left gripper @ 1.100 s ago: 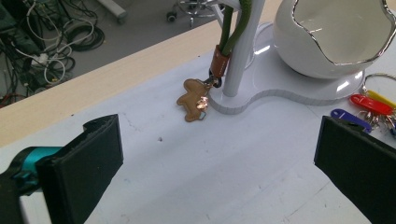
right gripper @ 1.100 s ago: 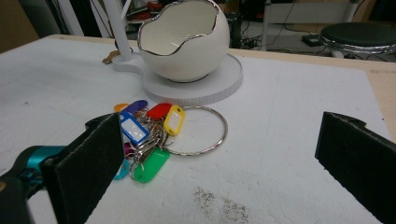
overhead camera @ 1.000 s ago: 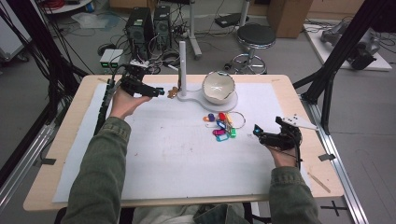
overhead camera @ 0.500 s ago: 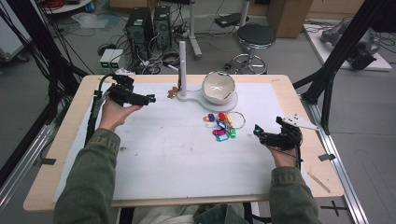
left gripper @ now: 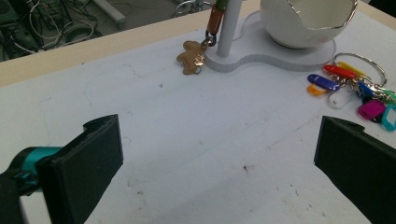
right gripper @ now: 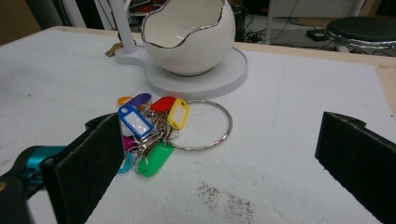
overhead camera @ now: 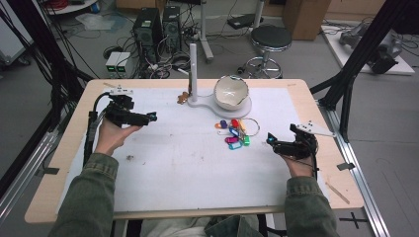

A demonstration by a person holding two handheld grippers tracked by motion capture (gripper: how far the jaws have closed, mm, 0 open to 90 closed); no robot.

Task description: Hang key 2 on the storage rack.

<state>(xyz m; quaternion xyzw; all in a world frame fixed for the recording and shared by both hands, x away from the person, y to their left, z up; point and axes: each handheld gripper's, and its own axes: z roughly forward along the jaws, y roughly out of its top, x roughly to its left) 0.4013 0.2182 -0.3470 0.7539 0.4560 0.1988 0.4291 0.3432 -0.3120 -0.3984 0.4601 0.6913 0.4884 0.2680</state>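
Lying loose: one key ring (right gripper: 205, 125), seven tags.

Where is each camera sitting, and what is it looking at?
High view: above the person's side, looking down on the table; forearms, hands, left tool and right tool show.
Left gripper view: rides the left tool, facing the stand and gingerbread charm; its two jaws show.
Right gripper view: rides the right tool, facing the key ring; its two jaws show.
All three share the eggshell bowl and tags.
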